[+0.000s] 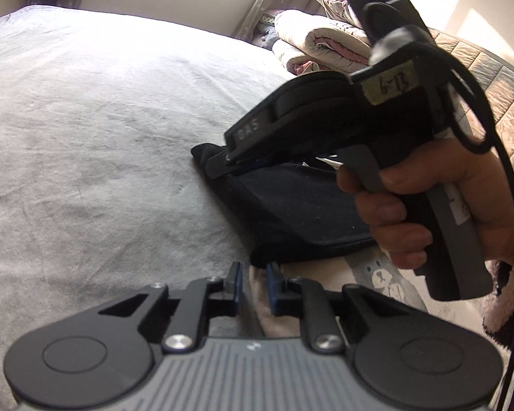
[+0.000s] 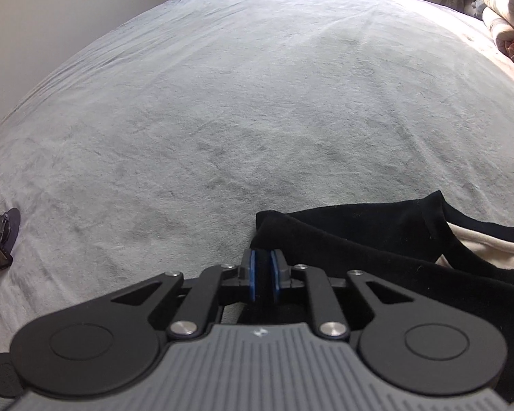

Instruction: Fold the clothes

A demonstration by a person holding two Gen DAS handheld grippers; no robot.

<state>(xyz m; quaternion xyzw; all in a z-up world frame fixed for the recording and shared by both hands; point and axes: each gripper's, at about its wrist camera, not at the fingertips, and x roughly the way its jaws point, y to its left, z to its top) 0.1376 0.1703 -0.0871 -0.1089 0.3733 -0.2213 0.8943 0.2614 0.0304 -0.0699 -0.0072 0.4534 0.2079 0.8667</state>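
A black garment (image 1: pixel 291 212) lies folded flat on the grey bed blanket (image 1: pixel 102 137), at the right of the left wrist view. My left gripper (image 1: pixel 255 279) sits just short of its near corner, its blue pads a little apart with only pale cloth showing between them. A hand (image 1: pixel 411 212) holds my right gripper (image 1: pixel 219 166) over the garment's far corner. In the right wrist view the right gripper (image 2: pixel 263 270) has its pads narrowly apart, with the black garment (image 2: pixel 359 239) showing in the gap. A beige inner layer (image 2: pixel 479 250) peeks out at the garment's opening.
The grey blanket (image 2: pixel 222 102) spreads wide to the left and far side. Rolled quilts (image 1: pixel 318 44) are stacked at the far right beside a quilted cover (image 1: pixel 497 78). A pale printed cloth (image 1: pixel 383 277) lies under the garment's near edge. A small dark object (image 2: pixel 0 239) sits at the left edge.
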